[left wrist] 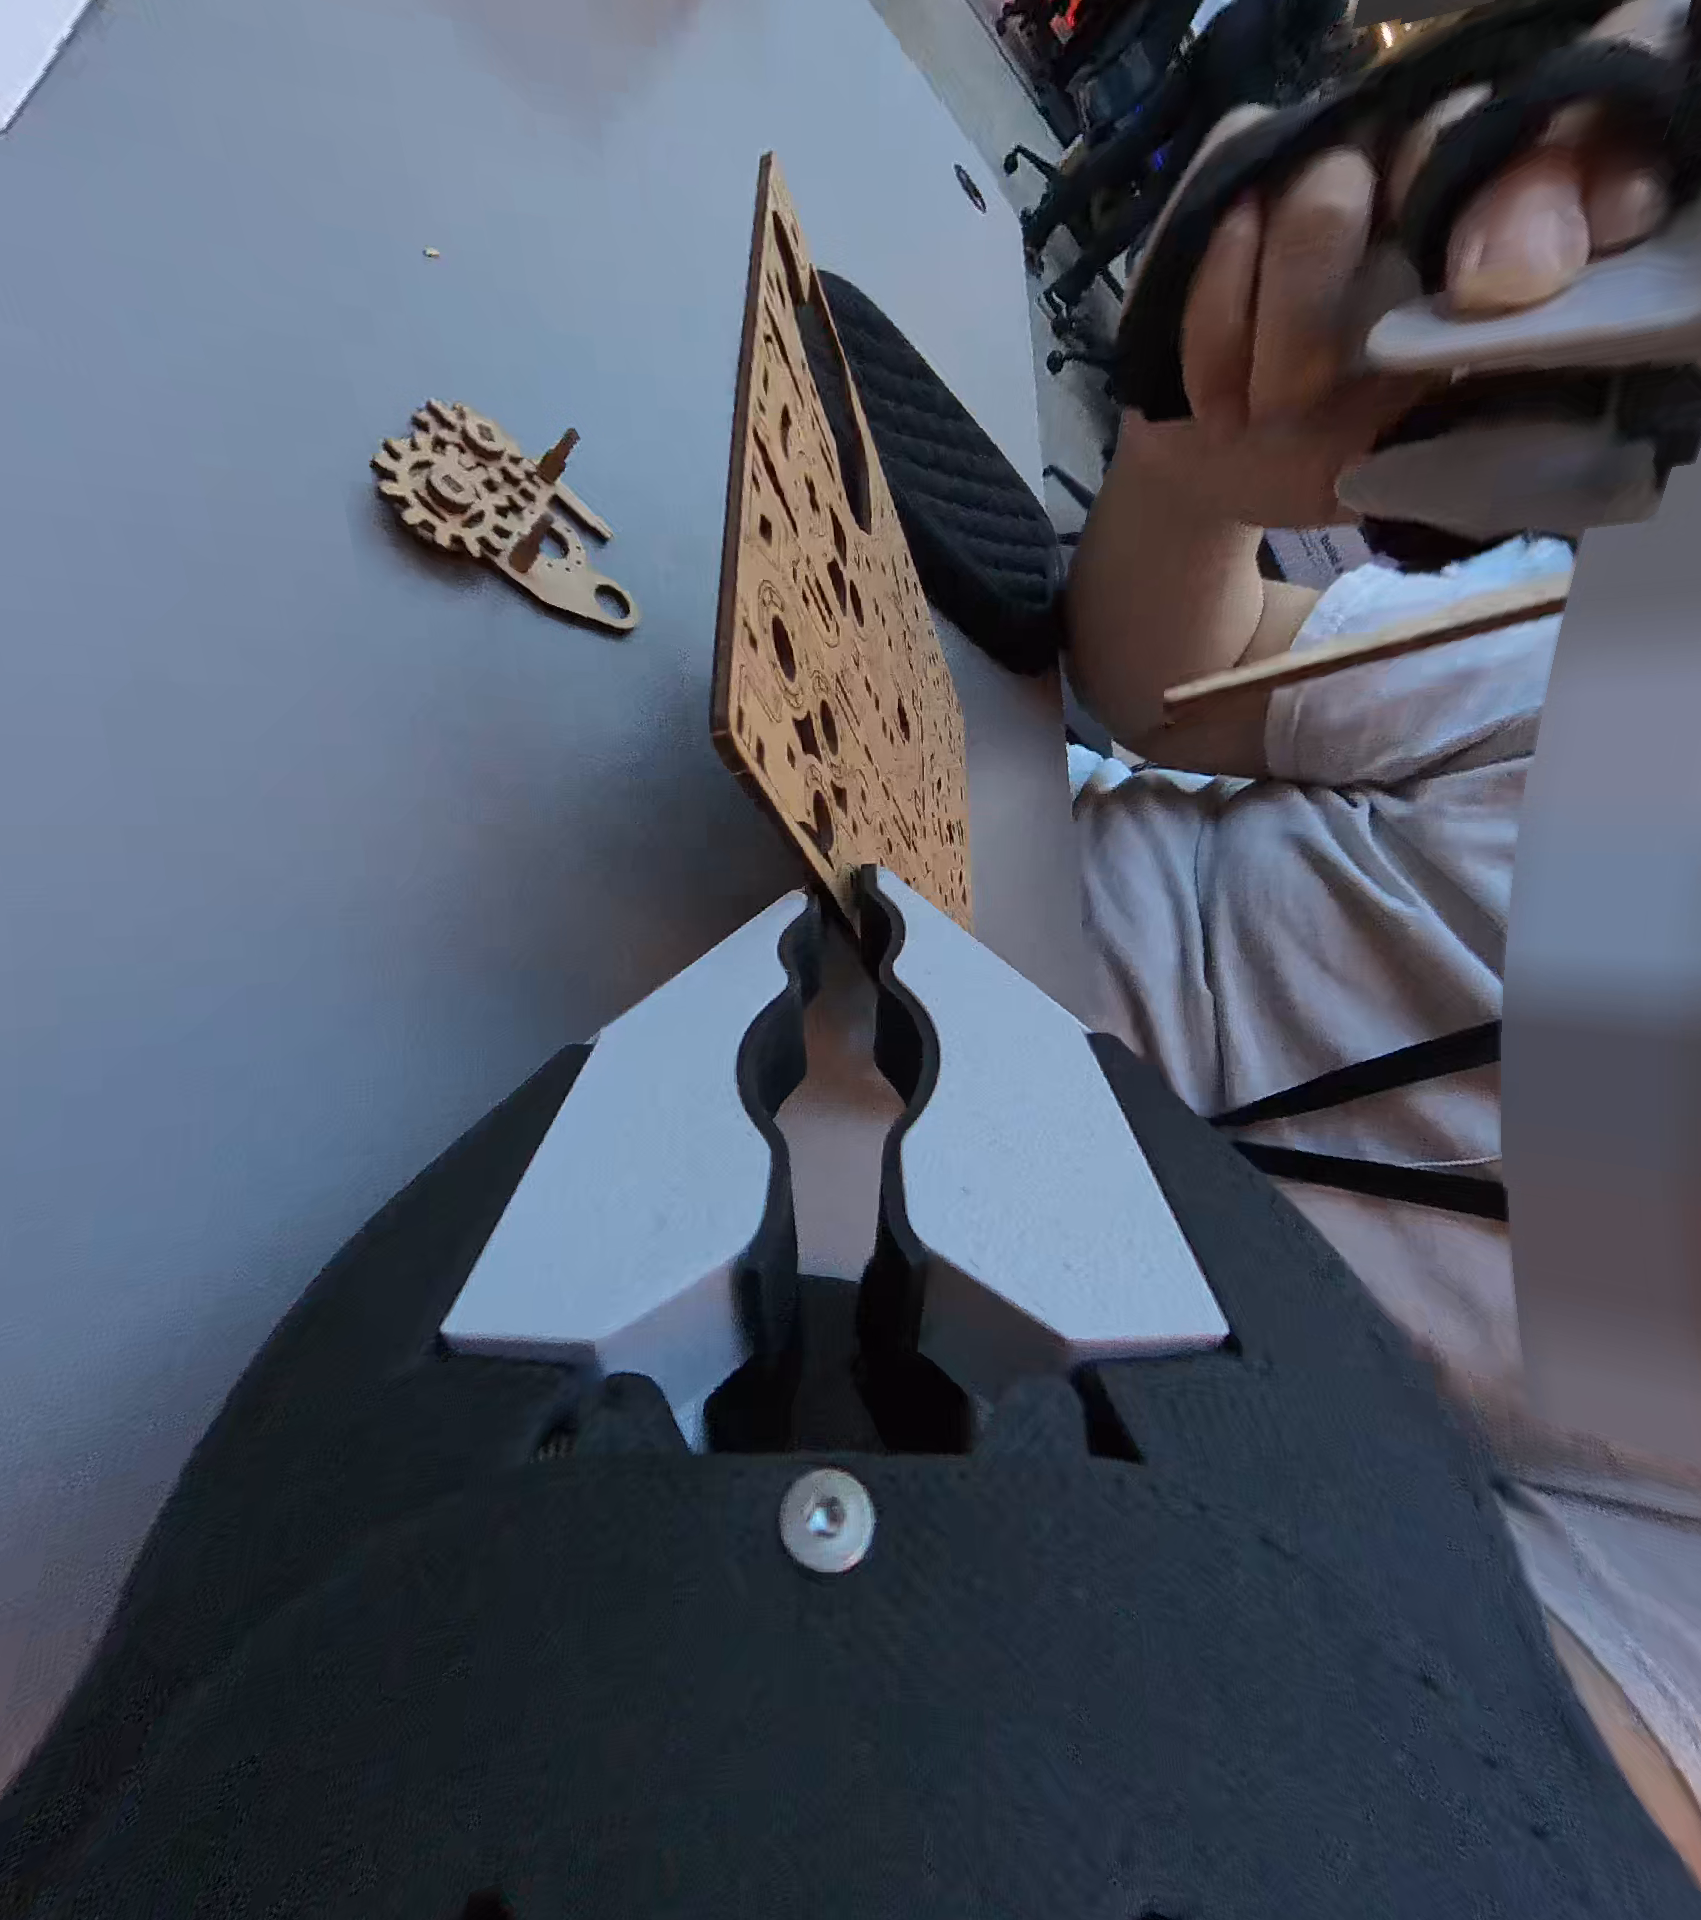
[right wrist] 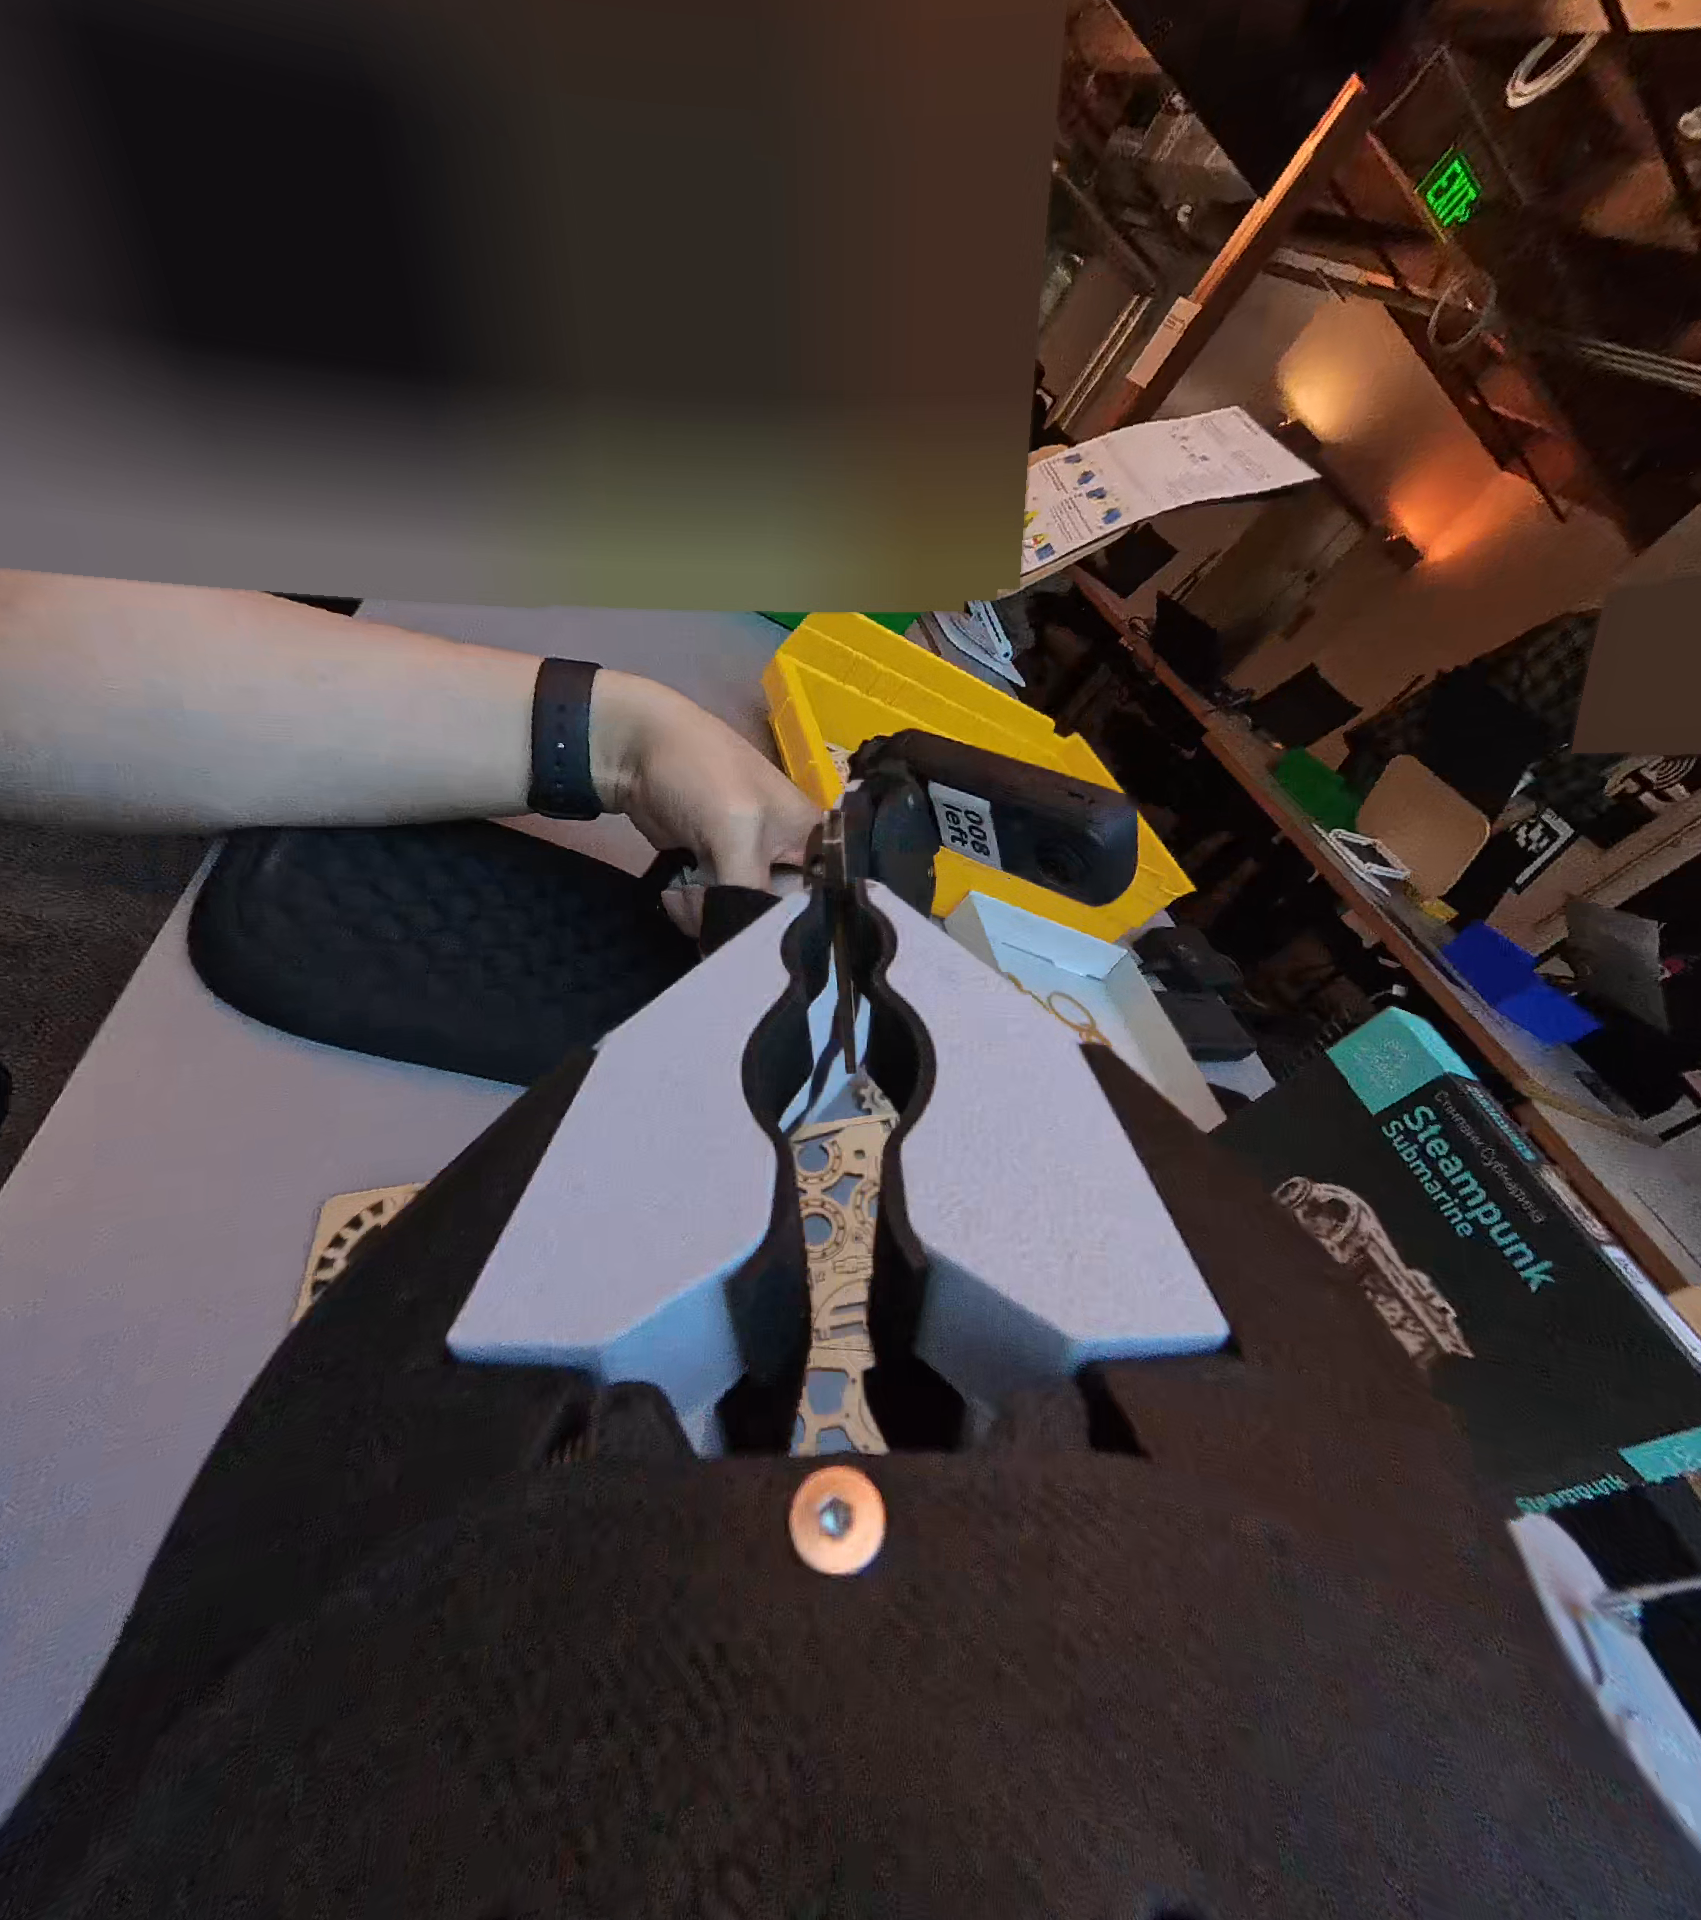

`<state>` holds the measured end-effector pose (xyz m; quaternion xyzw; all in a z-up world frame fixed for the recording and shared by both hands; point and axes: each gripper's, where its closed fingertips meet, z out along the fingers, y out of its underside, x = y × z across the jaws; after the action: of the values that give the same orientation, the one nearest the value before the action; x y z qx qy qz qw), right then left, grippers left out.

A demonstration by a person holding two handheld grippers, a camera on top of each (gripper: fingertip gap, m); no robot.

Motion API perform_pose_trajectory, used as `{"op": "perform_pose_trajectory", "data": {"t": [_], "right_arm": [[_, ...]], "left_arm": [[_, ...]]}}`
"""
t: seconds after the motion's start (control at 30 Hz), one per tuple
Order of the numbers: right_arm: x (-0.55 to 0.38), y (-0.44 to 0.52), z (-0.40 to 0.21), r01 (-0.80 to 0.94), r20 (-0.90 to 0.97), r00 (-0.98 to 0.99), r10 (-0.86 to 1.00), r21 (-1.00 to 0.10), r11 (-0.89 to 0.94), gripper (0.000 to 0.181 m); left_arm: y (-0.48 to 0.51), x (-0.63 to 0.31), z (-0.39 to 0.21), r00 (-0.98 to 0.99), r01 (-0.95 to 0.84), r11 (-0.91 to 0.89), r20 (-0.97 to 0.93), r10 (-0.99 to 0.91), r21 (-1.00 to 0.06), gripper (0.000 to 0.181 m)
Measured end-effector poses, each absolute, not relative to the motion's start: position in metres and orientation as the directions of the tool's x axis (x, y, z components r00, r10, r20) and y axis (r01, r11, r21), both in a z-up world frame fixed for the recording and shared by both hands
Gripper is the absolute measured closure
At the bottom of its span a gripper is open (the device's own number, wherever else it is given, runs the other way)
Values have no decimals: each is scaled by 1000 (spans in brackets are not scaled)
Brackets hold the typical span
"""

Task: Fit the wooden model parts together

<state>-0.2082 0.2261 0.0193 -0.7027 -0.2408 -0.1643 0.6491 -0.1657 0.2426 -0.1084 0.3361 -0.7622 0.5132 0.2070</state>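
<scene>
While the left gripper [left wrist: 838,894] pinches the wooden sheet [left wrist: 830,623] upright, the right gripper's [right wrist: 841,904] fingers, closed on a thin piece [right wrist: 833,868], should approach squarely, avoiding twist.

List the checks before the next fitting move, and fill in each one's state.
1. Left gripper shut on the wooden sheet at its corner: ok.
2. Sheet standing on edge: ok.
3. Right gripper shut on a thin wooden piece: ok.
4. Which part that piece is: cannot tell, it is seen edge-on.
5. Gear assembly lying free on the table: ok.
6. Held pieces lined up: cannot tell.
</scene>
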Motion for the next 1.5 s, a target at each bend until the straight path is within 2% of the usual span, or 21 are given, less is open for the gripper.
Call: {"op": "perform_pose_trajectory", "data": {"t": [0.1,0.2,0.33,0.87,1.27,1.33,1.5], "right_arm": [[-194,226,17,558,549,829,110,-825,-90,180],[-187,234,14,463,450,881,145,-883,-77,180],[-176,243,-2,479,461,876,141,-867,-137,180],[-179,247,-5,503,481,862,158,-850,-154,180],[-181,253,-21,592,564,806,182,-772,-229,178],[-174,256,-38,556,517,831,206,-777,-293,179],[-174,253,-28,521,489,853,181,-814,-256,180]], "left_arm": [[241,-168,-102,-721,-692,254,633,-283,-675,177],[240,-169,-100,-726,-687,250,633,-270,-682,178],[239,-171,-98,-734,-678,254,629,-254,-689,178],[239,-172,-96,-756,-654,269,601,-259,-707,178],[239,-172,-97,-760,-650,274,593,-265,-709,178],[242,-170,-106,-773,-633,319,548,-321,-706,175],[238,-172,-105,-746,-666,298,602,-286,-684,176]]}}
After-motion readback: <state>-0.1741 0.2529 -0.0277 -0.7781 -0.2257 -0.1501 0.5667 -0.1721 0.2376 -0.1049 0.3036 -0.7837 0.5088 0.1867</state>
